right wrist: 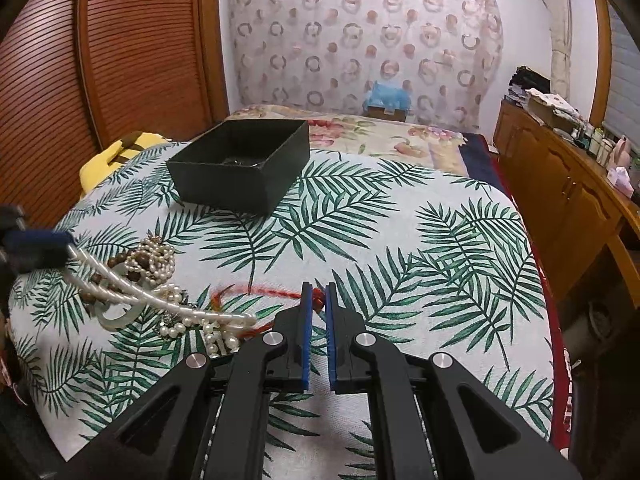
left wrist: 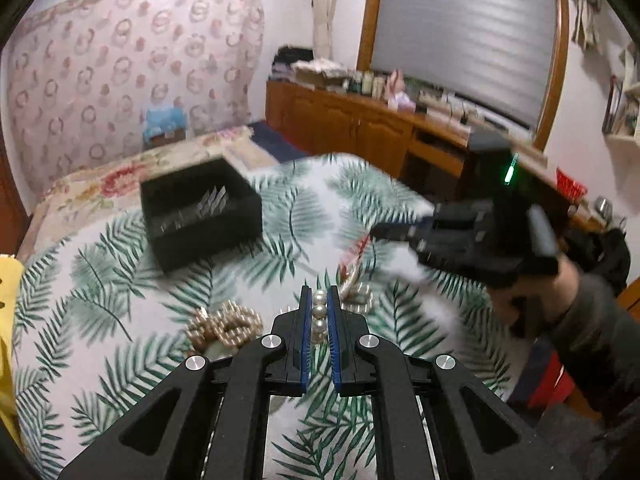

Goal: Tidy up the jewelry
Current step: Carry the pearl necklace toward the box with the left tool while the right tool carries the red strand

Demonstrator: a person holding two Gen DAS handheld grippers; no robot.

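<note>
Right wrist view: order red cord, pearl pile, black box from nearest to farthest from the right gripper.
From the right gripper:
1. red cord, pinched between its fingers.
2. pearl pile, to the left on the cloth.
3. black box, far back, left of centre.

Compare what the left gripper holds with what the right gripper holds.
The left gripper is shut on a pearl strand of round white beads; the right gripper is shut on a thin red cord. The pearl strand is thick, the red cord slim. Both trail to the jewelry pile.
</note>
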